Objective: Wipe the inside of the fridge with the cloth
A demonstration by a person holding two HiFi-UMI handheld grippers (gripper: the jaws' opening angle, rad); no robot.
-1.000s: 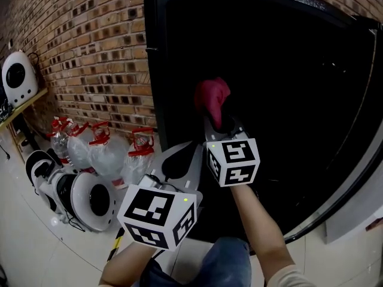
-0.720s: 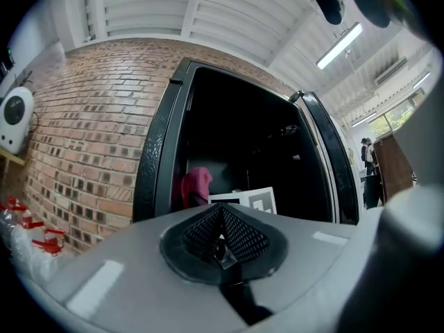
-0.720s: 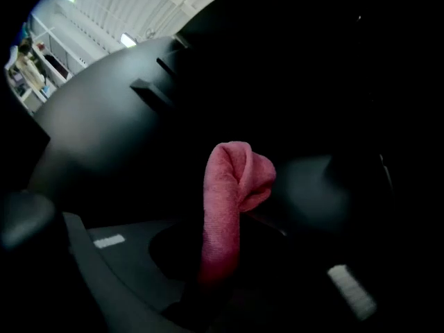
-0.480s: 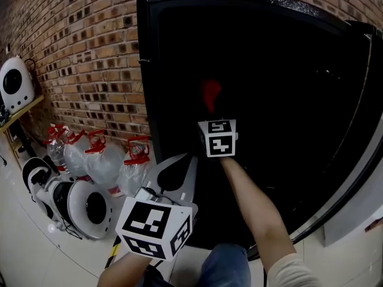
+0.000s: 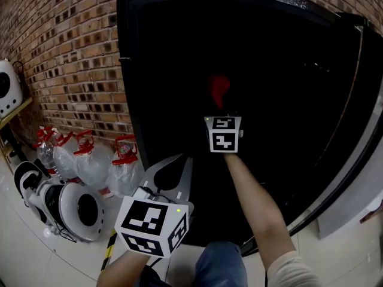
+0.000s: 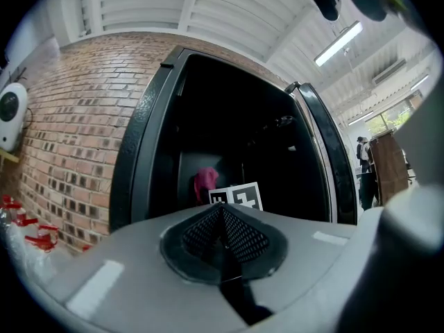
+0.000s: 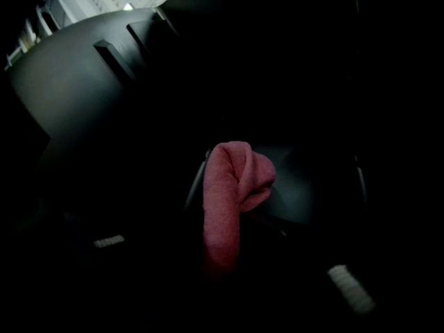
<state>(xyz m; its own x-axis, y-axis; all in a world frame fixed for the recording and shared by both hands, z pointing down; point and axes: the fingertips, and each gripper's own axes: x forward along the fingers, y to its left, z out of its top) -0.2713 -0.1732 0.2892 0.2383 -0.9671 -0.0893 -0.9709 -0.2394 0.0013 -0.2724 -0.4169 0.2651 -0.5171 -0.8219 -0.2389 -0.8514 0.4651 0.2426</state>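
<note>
R gripper (image 5: 219, 113) is far inside the dark fridge (image 5: 128, 100), jaws pinching the red cloth (image 5: 218, 87). L gripper (image 6: 223, 238) hangs near, outside the fridge, jaws pressed together w/ nothing between.

Red-brown brick wall (image 5: 66, 52) on the left, pale glossy tiled floor (image 5: 24, 256) below. Clear plastic water bottles with red caps (image 5: 90, 160) stand against the wall, rounded white appliances (image 5: 72, 211) just beside them. White slatted ceiling (image 6: 229, 12) overhead, with a lit fluorescent tube light (image 6: 338, 44).

Inside fridge (image 5: 127, 100): right hand-held gripper (image 5: 219, 108) holds cloth (image 5: 218, 88).
</note>
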